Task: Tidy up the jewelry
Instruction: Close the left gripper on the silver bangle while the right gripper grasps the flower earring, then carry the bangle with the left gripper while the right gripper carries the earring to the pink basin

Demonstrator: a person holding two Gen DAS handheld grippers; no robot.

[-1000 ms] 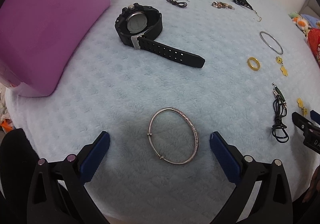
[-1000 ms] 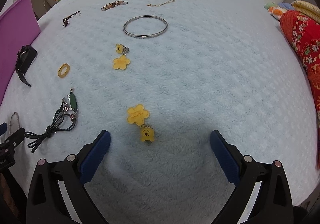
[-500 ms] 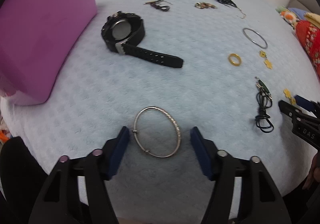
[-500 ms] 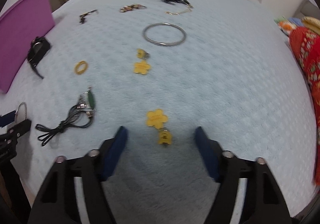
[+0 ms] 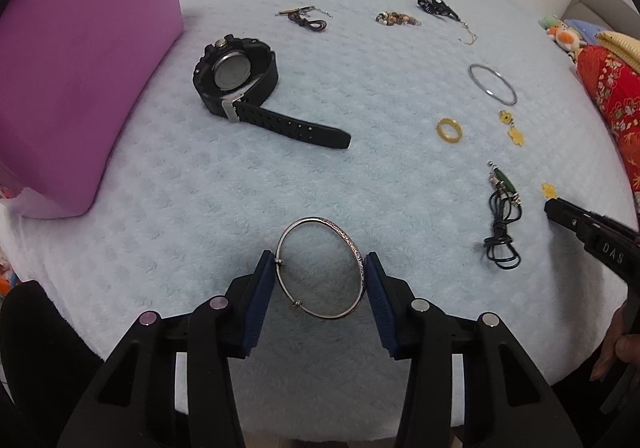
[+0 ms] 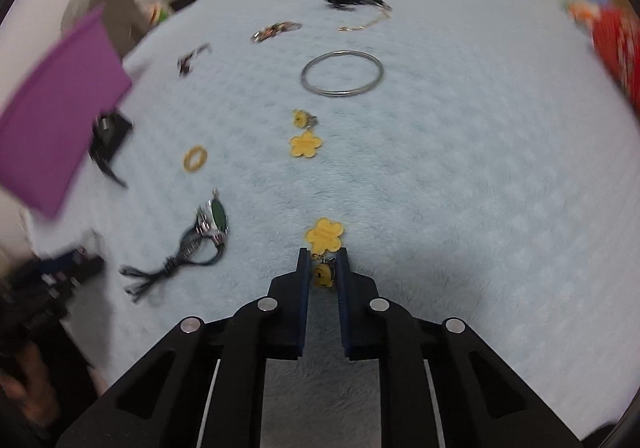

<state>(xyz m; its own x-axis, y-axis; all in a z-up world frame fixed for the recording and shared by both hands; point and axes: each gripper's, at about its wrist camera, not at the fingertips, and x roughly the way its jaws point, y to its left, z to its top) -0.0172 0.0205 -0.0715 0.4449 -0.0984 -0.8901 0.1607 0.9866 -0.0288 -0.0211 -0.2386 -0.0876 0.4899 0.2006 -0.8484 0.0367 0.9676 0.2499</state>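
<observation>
My left gripper is shut on a carved silver bangle, its blue pads touching the bangle's two sides on the pale blue blanket. My right gripper is shut on a small yellow bear charm linked to a yellow flower charm. A purple box stands at the left. A black watch, a gold ring, a plain silver bangle and a green pendant on black cord lie on the blanket.
A second yellow charm pair, a beaded piece, a dark cord bracelet and a black chain ornament lie at the far side. Red fabric and plush toys sit at the right edge.
Both grippers have closed from wide open: the left onto the carved silver bangle, the right onto the yellow bear charm. The right wrist view is now blurred by motion.
</observation>
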